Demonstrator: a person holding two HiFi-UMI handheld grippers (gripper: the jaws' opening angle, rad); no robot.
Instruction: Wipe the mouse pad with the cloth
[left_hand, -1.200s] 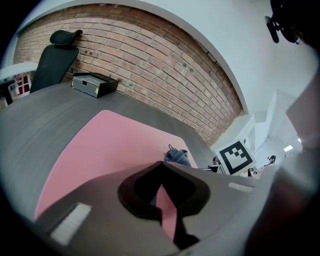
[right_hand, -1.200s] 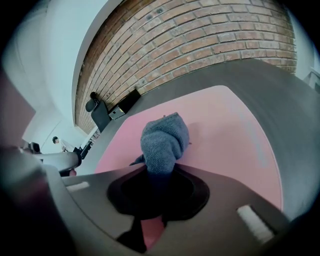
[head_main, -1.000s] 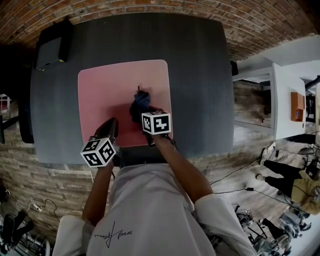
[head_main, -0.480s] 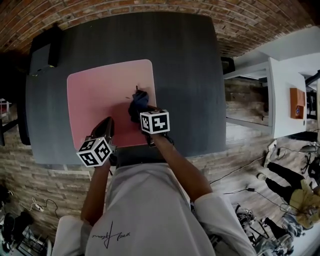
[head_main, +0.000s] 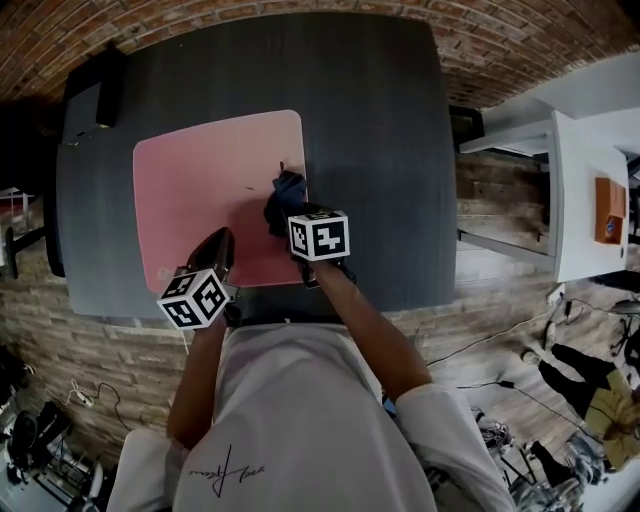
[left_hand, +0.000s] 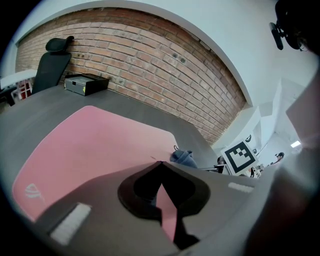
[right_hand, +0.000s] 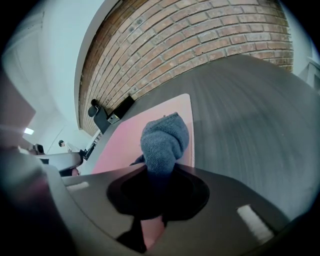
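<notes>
Right gripper (right_hand: 160, 174) is clamping the cloth (head_main: 285, 189) at the mouse pad (head_main: 195, 175)'s right edge, frame centre; left gripper (head_main: 217, 255), closed and empty, is likely pinning it down.

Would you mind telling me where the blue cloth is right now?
In the head view the blue cloth sits near the right edge of the pink mouse pad, clamped in the right gripper.

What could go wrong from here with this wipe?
1. The cloth sits by the pad's right edge; a stroke rightwards could run onto the table.
2. The right gripper holds it bunched, so much of the pad might get missed.
3. The left gripper, shut, is over the pad's near edge; unless it presses down, the pad could slide.
</notes>
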